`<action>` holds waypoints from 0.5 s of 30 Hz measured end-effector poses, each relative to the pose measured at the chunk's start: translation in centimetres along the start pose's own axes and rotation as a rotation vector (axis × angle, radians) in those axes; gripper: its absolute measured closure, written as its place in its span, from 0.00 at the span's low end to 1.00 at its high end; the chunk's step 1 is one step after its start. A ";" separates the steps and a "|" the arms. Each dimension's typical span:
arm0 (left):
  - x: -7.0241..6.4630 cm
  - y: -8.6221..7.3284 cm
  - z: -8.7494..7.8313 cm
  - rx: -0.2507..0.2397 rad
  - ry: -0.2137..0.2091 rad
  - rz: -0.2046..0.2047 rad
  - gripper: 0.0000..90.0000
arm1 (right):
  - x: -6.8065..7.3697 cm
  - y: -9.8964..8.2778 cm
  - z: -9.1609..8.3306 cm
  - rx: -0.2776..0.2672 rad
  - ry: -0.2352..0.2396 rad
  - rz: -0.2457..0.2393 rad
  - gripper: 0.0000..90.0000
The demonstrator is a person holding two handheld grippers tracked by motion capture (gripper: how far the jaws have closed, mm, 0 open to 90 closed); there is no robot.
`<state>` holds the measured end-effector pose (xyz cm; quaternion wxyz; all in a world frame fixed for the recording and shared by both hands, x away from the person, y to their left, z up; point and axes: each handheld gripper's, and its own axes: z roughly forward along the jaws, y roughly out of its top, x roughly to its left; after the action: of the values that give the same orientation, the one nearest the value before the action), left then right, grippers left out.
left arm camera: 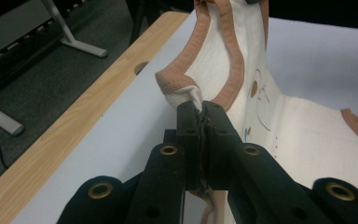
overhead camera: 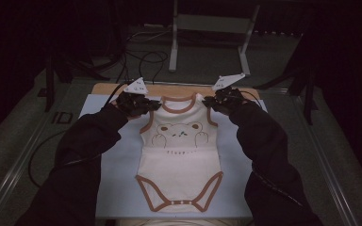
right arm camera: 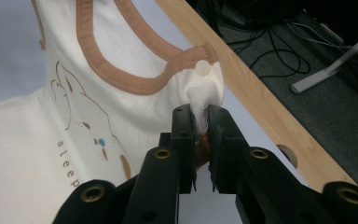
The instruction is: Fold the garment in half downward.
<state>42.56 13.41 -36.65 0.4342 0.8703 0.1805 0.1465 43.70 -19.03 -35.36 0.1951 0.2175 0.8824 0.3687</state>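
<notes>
— While I hold both forearms stretched forward over the surface [overhead camera: 99,122], what do you read for hand pose?

— I read the left gripper [overhead camera: 143,104] and the right gripper [overhead camera: 215,101] at the far end, one at each shoulder of the bodysuit [overhead camera: 181,155], sleeves angled inward from the near edge.

— Material and shape?

— I see cream knit fabric with tan ribbed binding at neck, armholes and leg openings, and a bear outline printed on the chest. The lower part lies flat on the pale blue sheet; a wooden edge [left arm camera: 74,121] borders the far side.

— Jaws?

— In the left gripper view, my jaws stand narrow, pinching the bunched shoulder fabric [left arm camera: 186,95]. In the right gripper view, my jaws likewise clamp a fold of the other shoulder [right arm camera: 204,88].
</notes>
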 end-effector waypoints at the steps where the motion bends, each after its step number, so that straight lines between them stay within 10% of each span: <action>1: -0.1 -0.1 0.0 0.002 0.000 0.001 0.96 | 0.1 -0.1 0.0 -0.003 0.001 0.004 0.91; 15: -1.5 -0.5 -0.5 -0.020 -0.024 0.015 0.96 | 1.6 -1.3 -1.0 -0.019 0.021 -0.009 0.91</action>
<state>40.90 13.42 -36.90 0.4438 0.8690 0.1673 0.1413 41.52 -19.57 -36.02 0.1898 0.2078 0.8818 0.3784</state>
